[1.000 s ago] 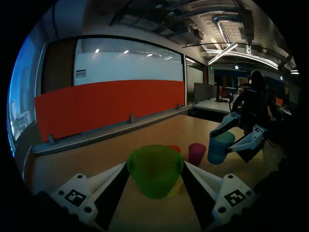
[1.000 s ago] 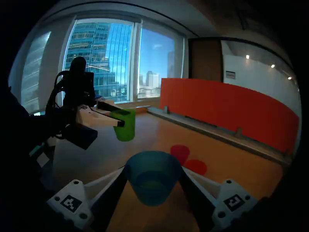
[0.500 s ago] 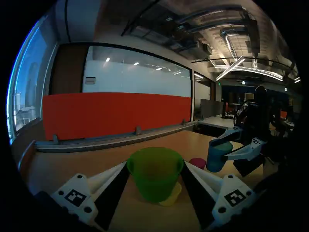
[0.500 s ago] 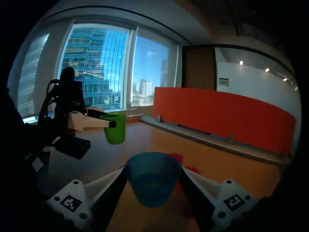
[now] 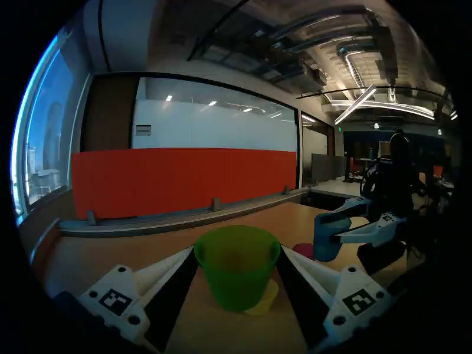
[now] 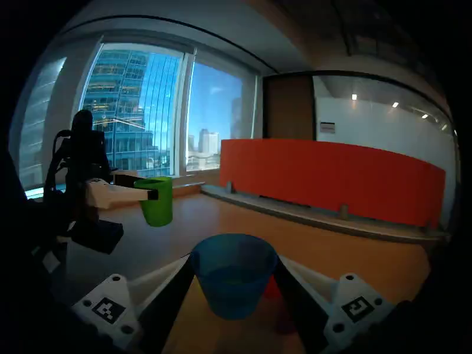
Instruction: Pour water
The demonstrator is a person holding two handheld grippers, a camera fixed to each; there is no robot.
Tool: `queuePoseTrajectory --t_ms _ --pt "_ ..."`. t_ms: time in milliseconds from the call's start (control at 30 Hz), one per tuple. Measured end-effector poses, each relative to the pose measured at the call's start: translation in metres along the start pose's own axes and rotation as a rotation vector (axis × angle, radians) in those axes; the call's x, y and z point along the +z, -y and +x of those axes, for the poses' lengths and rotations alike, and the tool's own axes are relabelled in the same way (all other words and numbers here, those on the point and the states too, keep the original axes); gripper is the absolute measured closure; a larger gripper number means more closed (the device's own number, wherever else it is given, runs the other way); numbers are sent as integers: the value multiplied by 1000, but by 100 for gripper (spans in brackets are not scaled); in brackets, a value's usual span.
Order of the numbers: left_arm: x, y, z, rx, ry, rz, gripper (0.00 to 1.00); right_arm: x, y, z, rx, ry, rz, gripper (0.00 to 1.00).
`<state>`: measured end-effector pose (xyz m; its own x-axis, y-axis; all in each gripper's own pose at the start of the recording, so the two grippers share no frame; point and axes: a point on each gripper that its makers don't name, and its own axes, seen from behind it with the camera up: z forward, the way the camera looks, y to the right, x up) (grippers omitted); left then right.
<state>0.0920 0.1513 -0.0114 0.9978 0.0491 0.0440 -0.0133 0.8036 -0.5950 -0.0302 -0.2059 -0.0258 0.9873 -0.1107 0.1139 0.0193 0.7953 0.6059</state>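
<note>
In the left gripper view my left gripper (image 5: 237,268) is shut on a translucent green cup (image 5: 237,265), held upright above the wooden table (image 5: 118,259). A yellow cup (image 5: 264,298) shows just below it and a magenta cup (image 5: 304,249) stands farther off. To the right, my right gripper (image 5: 330,230) holds a blue cup (image 5: 324,236). In the right gripper view my right gripper (image 6: 234,274) is shut on the blue cup (image 6: 234,274), which has some water in it. A red cup (image 6: 272,288) peeks out behind it. The left gripper (image 6: 154,197) carries the green cup (image 6: 156,200) at the left.
An orange partition (image 5: 177,177) with a grey rail (image 5: 177,218) runs along the table's far edge. Tall windows (image 6: 135,118) stand behind the left gripper. A person's dark sleeve (image 5: 401,194) is behind the right gripper. More desks lie at the far right.
Both grippers have risen and levelled with their cups. The table cups have slid low behind the held cups. The two held cups stay apart.
</note>
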Motion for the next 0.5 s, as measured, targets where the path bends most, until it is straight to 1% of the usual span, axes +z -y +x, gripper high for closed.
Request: queuePoseTrajectory --t_ms 167,267,500 --pt "0 0 0 15 0 13 12 1 -7 6 -3 -22 -37 8" --pt "-2 -3 -2 16 7 11 12 2 -10 9 -8 -32 -54 8" --pt "-3 -12 -5 22 23 -14 12 3 -14 11 -11 -36 -67 8"
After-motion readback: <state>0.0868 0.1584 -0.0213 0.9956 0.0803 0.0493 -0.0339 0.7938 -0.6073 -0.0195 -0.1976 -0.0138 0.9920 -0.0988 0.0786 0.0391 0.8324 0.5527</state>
